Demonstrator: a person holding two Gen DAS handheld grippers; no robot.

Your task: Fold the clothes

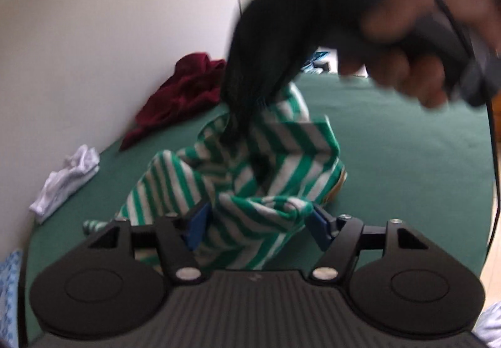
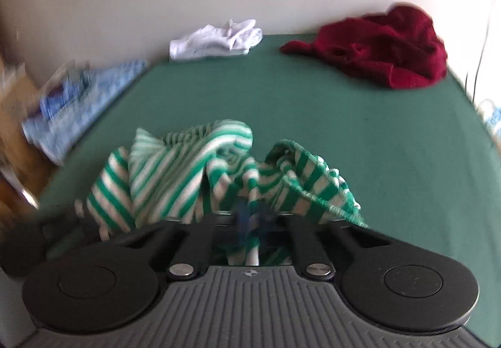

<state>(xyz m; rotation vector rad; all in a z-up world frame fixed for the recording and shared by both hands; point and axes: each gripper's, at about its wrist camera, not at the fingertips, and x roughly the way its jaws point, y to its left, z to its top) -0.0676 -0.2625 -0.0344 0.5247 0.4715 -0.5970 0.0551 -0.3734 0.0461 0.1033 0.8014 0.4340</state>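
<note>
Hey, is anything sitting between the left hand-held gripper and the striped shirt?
Nothing visible. The left hand-held gripper is open with the green-and-white striped shirt bunched between its fingers. The right hand-held gripper already pinches the shirt.

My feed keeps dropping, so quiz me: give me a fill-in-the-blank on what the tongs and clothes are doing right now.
1. The right tongs are shut on the green-and-white ____ garment.
2. The left tongs are ____, with that garment between their blue pads.
3. The crumpled garment against the wall is dark ____.
4. The table cover is ____.

Missing words: striped; open; red; green
</note>
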